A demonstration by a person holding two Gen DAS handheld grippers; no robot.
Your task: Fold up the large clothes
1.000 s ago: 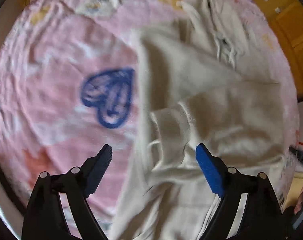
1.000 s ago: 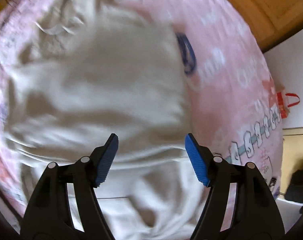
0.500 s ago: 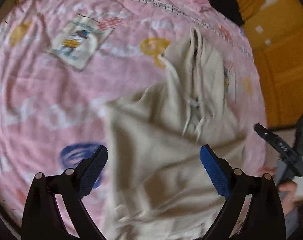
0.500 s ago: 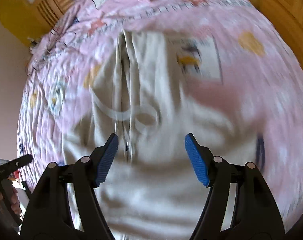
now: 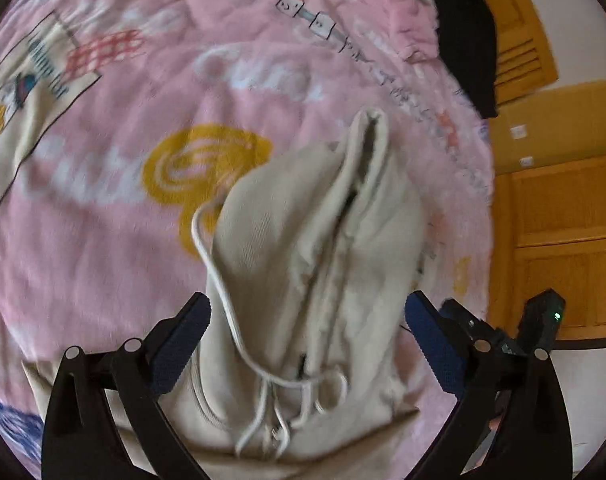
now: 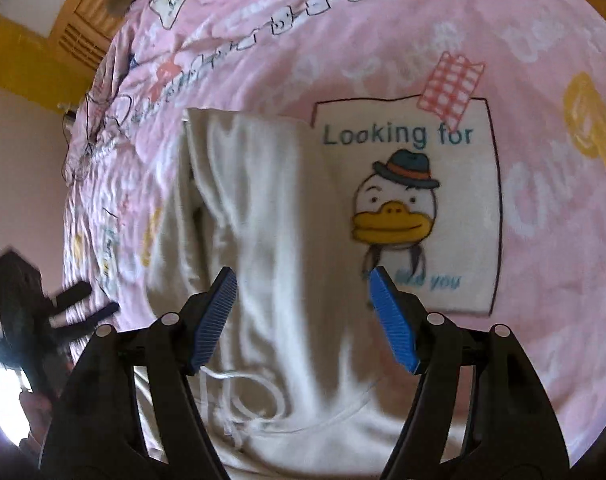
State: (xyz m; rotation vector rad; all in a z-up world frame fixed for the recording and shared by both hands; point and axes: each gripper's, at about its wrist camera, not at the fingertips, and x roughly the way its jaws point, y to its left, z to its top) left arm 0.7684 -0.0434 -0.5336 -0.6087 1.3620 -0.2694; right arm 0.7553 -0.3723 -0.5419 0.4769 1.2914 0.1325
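A cream cotton hooded sweatshirt (image 5: 315, 264) lay on a bed covered by a pink plush blanket printed with cartoons (image 5: 103, 240). Its hood stretched away from both grippers, probably laid flat so it could be folded down onto the body.

The left gripper (image 5: 307, 344) hung over the hood's base, its dark blue pads well apart and its jaws opening. Cloth lay below the gap, but neither pad pressed on it. The white drawstring (image 5: 219, 280) looped loosely just ahead of the left-hand pad, its ends bunched between the pads.

The right gripper (image 6: 305, 320) hovered over the same garment with its bright blue pads moderately wide, holding nothing. A printed cream panel with a duck in a hat (image 6: 407, 208) showed on the blanket just beyond its right-hand pad.
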